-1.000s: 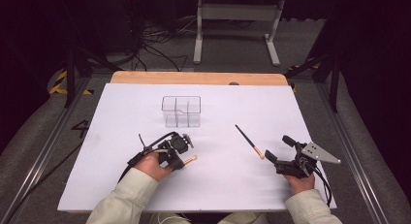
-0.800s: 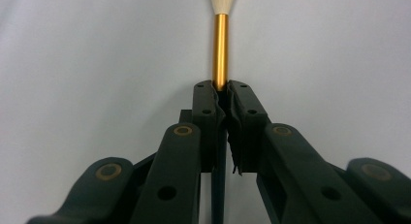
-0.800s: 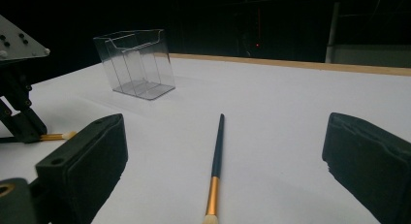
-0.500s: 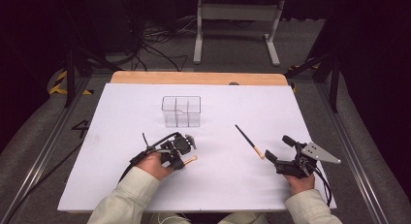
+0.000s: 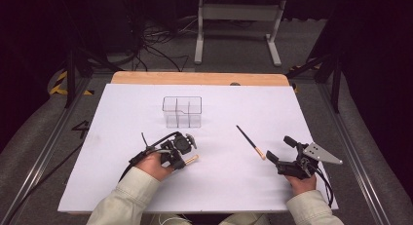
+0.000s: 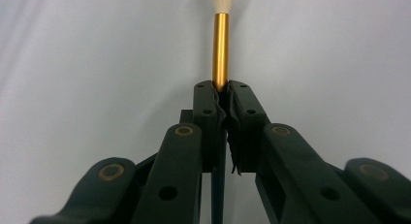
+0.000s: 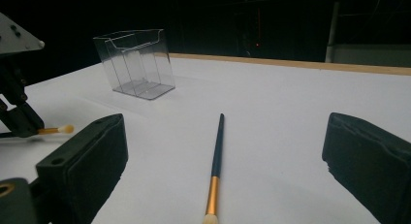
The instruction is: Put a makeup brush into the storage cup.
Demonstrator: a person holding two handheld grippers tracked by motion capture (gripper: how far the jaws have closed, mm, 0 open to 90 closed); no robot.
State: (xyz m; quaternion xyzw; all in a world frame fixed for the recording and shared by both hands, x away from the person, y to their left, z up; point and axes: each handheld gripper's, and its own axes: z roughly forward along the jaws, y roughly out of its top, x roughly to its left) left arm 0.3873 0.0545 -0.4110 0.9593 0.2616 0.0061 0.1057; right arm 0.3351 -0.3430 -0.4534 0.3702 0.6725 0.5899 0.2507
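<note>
High view: we see the left hand-held gripper (image 5: 179, 152) clenched on one brush (image 5: 191, 159), low over the worktop (image 5: 122, 118); the clear organiser (image 5: 182, 111) holds nothing yet.
Left gripper view: we find the gold ferrule (image 6: 220, 49) pinched between the jaws.
Right gripper view: we note the right hand-held gripper (image 7: 218, 161) released, the second brush (image 7: 215, 170) lying ungrasped between its jaws; both placements remain, we judge.

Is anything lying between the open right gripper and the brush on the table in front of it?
Nothing visible. The right gripper is open, and the black-handled brush with the gold ferrule lies on bare white table straight ahead of its fingers. The clear plastic divided box stands farther back and off to one side.
</note>
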